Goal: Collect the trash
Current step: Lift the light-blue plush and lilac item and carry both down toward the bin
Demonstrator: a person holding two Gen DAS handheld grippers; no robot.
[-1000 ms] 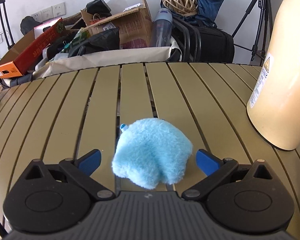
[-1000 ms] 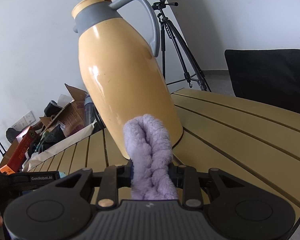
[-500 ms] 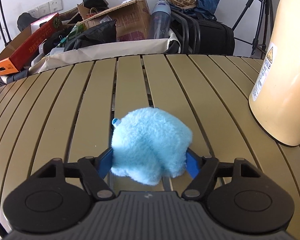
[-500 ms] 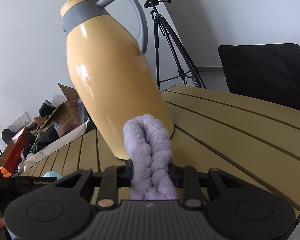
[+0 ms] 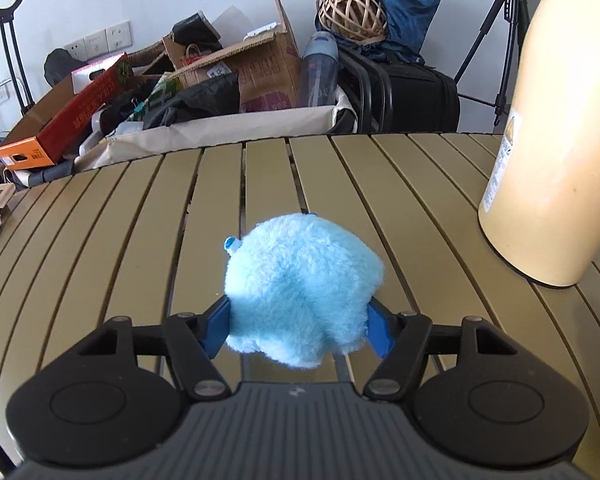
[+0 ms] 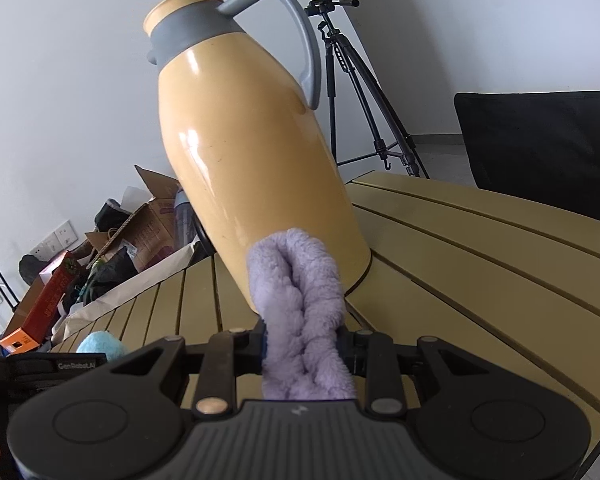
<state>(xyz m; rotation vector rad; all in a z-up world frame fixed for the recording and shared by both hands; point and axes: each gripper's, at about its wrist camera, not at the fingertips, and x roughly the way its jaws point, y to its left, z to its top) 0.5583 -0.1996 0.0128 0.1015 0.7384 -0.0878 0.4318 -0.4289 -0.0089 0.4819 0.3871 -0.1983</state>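
A fluffy light-blue plush piece (image 5: 300, 288) sits between the blue pads of my left gripper (image 5: 298, 324), which is shut on it and holds it just above the slatted olive table (image 5: 140, 240). It also shows in the right wrist view (image 6: 100, 346). My right gripper (image 6: 302, 344) is shut on a folded fluffy lilac cloth (image 6: 300, 312) and holds it above the table, close to a yellow thermos jug (image 6: 252, 152).
The thermos jug (image 5: 552, 152) stands at the table's right. Beyond the far edge lies a pile of cardboard boxes (image 5: 256, 68), a red box (image 5: 68, 120), a water bottle (image 5: 318, 68) and black bags. A tripod (image 6: 360, 92) and a black chair (image 6: 540, 148) stand at the right.
My left gripper has shut on the blue plush piece and lifted it slightly off the table. My right gripper has kept its hold on the lilac cloth and shifted a little.
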